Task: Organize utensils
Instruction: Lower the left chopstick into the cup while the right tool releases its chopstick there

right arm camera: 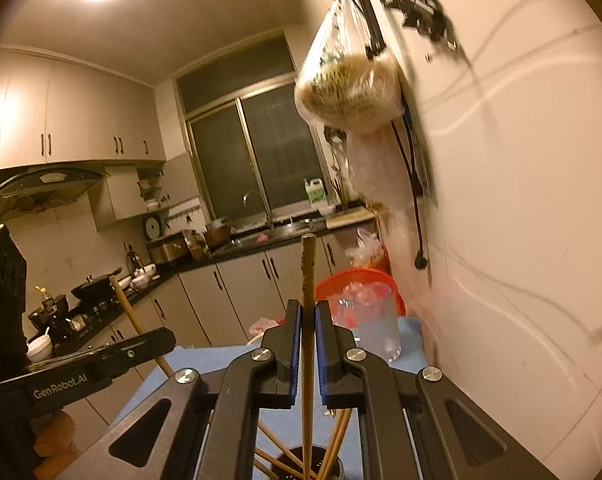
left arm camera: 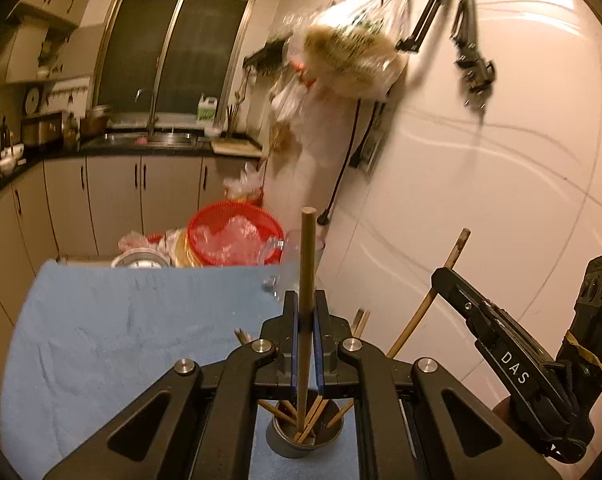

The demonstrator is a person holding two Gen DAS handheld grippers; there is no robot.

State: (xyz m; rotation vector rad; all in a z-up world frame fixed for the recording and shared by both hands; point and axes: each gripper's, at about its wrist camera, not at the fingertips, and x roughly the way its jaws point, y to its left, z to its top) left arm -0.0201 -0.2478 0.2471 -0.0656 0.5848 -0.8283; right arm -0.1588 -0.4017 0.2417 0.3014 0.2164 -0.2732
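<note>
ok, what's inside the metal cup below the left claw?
Several wooden chopsticks stand splayed in the metal cup. The left claw grips one upright above it. The claw's frame hides the cup's rim and sides.

blue cloth plain; red basket; tan wooden chopsticks; grey metal cup; black grippers, blue pads.

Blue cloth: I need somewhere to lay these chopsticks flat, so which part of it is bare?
The blue cloth is bare across its wide left and middle stretch, from the metal cup out to its far edge. It is crowded by the wall: the cup bristles with chopsticks, a clear pitcher stands in the far corner, and the red basket and bags pile up beyond the far edge.
</note>
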